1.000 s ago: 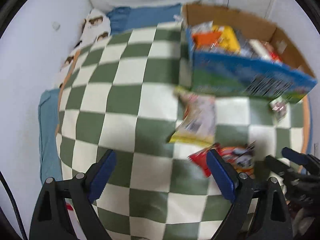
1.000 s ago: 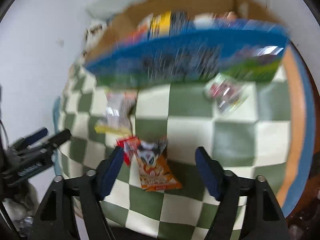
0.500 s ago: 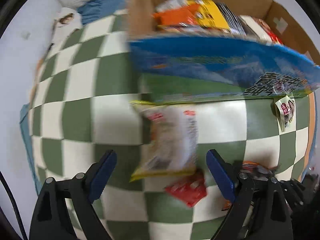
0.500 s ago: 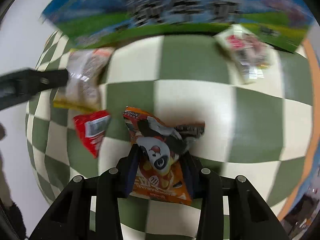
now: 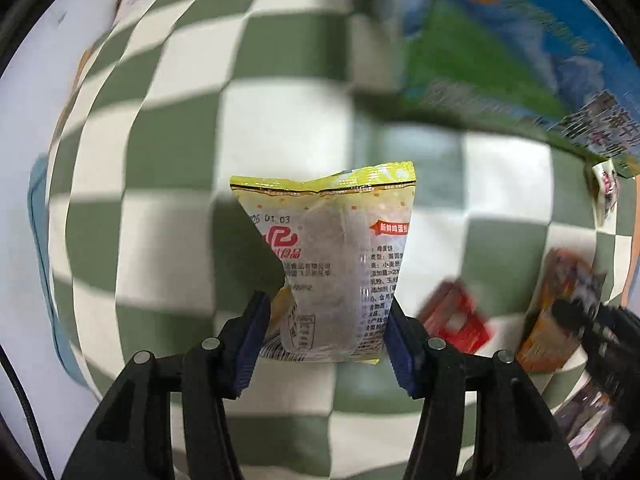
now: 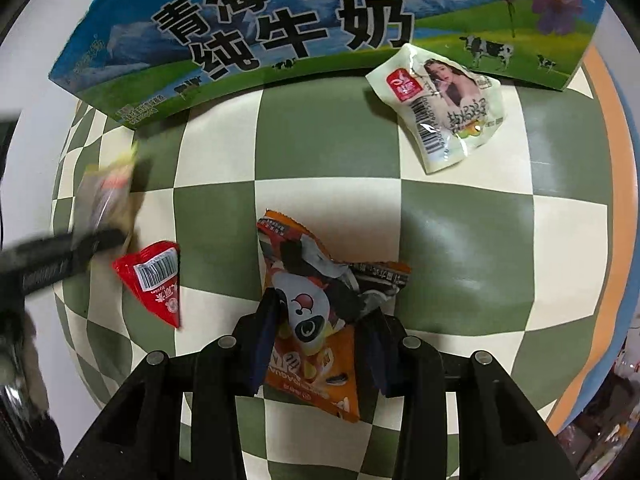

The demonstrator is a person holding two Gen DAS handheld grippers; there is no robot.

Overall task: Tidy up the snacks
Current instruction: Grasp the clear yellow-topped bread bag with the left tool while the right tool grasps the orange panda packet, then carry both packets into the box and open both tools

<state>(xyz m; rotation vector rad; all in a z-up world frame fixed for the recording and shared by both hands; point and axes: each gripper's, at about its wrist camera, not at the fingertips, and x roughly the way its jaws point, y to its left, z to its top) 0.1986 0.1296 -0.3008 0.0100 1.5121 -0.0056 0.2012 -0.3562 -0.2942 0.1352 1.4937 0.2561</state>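
My left gripper (image 5: 326, 328) is shut on a clear and yellow snack packet (image 5: 336, 256), held above the green-and-white checked cloth (image 5: 180, 128). My right gripper (image 6: 318, 336) is shut on an orange panda snack bag (image 6: 316, 312) that rests on the cloth (image 6: 328, 140). A small red packet (image 6: 154, 280) lies left of the panda bag. A white packet with a woman's picture (image 6: 440, 104) lies against the blue milk carton box (image 6: 312, 20). In the left wrist view the red packet (image 5: 456, 320), the panda bag (image 5: 560, 312) and the box (image 5: 500, 52) show blurred at the right.
The left gripper's black arm (image 6: 52, 260) shows blurred at the right wrist view's left edge, with the yellow packet (image 6: 108, 196). The cloth has an orange and blue border (image 6: 600, 240) at the right. A white wall lies beyond the cloth's left edge.
Both grippers dropped toward the cloth and closed. The left one took hold of the yellow packet and the right one closed on the panda bag.
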